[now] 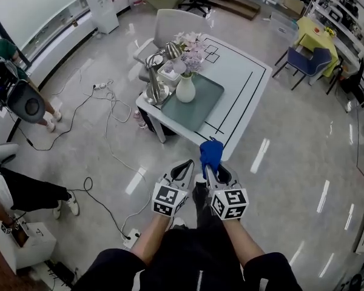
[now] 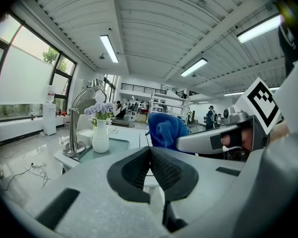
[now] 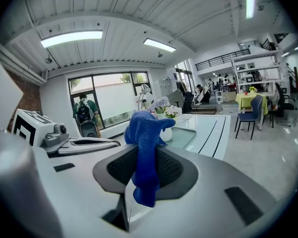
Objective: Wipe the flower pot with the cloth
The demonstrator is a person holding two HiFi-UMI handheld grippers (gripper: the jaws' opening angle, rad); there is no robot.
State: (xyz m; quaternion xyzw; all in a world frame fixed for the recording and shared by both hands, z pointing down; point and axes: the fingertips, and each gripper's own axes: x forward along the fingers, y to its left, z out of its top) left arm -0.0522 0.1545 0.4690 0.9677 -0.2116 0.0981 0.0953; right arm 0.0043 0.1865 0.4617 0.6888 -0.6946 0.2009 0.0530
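The flower pot is a white vase [image 1: 185, 90] holding pale purple flowers; it stands on a green tray [image 1: 201, 105] on a white table [image 1: 242, 83], well ahead of both grippers. It also shows in the left gripper view as the vase [image 2: 100, 137]. My right gripper [image 1: 213, 164] is shut on a blue cloth [image 1: 210, 153], which sticks up from the jaws and hangs below them. In the right gripper view the cloth [image 3: 145, 128] hides most of the vase. My left gripper [image 1: 183, 170] is shut with nothing in it, beside the right one.
A metal desk lamp [image 1: 155, 91] and a white box [image 1: 169, 73] stand left of the vase. A white chair [image 1: 173, 24] sits behind the table. Cables [image 1: 109, 105] trail on the floor at left, near a person [image 1: 25, 99]. A blue chair [image 1: 308, 59] is far right.
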